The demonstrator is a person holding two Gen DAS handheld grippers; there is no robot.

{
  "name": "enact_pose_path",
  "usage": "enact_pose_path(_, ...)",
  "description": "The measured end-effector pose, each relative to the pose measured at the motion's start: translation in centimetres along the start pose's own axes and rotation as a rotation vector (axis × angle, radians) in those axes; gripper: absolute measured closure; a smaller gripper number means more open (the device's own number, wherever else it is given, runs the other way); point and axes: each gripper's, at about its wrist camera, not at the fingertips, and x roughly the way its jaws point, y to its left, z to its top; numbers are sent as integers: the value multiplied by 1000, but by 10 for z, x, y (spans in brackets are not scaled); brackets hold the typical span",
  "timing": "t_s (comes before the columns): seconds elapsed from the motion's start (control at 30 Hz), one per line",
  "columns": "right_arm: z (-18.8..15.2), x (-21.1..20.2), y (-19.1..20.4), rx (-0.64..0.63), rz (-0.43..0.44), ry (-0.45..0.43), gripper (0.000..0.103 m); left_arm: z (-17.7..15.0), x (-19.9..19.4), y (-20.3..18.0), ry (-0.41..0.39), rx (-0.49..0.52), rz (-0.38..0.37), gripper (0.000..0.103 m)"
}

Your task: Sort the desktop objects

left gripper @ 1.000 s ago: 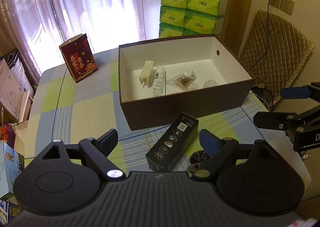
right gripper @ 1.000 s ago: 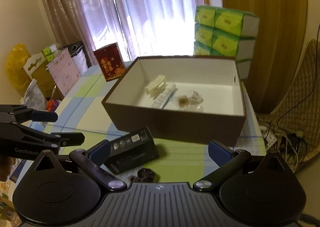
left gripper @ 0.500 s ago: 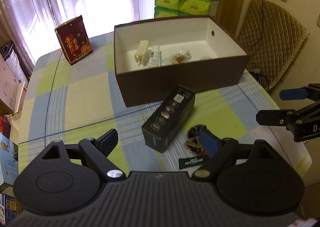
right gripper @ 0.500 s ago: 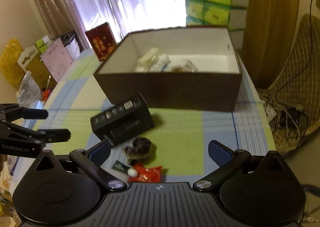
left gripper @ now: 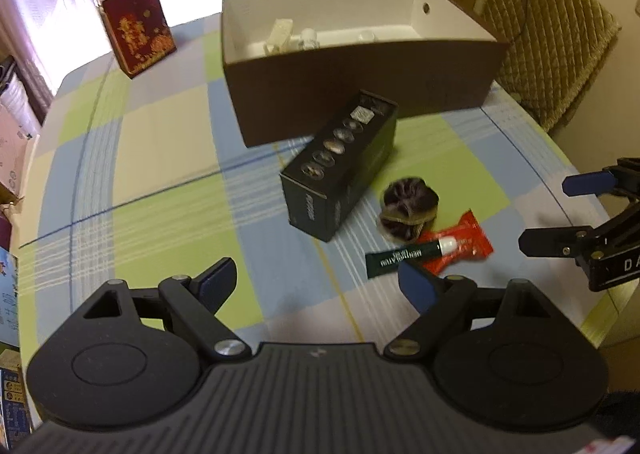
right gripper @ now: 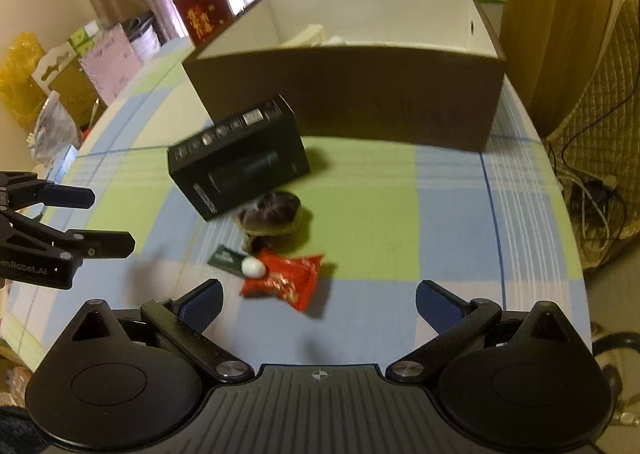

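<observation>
Cardboard, the long black rectangular carton (left gripper: pixel 340 169) ahead of the released left tongs (left gripper: pixel 320 284) looks light and stiff; take its long sides. Right tongs (right gripper: pixel 318 300), also released, face a crinkly red wrapper (right gripper: pixel 286 280), probably slippery. Brown storage box (left gripper: pixel 360 93) beyond; table (left gripper: pixel 160 173) edge nearby right.
</observation>
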Motion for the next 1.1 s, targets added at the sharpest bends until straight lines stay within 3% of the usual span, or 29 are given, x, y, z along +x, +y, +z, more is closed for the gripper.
enact_pose_path(0.23,-16,4,-19,54,-43,48,2,-7,17,-13,3,61,-76,23)
enact_pose_path(0.37,-30,2,-34,105,-77,72,2,-10,32,-22,10,126,-140,37)
enact_pose_path(0.5,-44,-4,-52,168,-114,94,2,-10,46,-30,4,214,-183,41)
enact_pose_path(0.6,-52,-9,-63,207,-139,104,2,-10,57,-36,4,295,-211,52)
enact_pose_path(0.9,-61,-18,-75,268,-168,110,2,-3,77,-52,-22,489,-256,62)
enact_pose_path(1.0,-62,-18,-76,268,-164,117,2,-4,84,-61,-7,556,-253,79)
enact_pose_path(1.1,-61,-16,-74,263,-154,116,2,-6,83,-64,-10,563,-239,82)
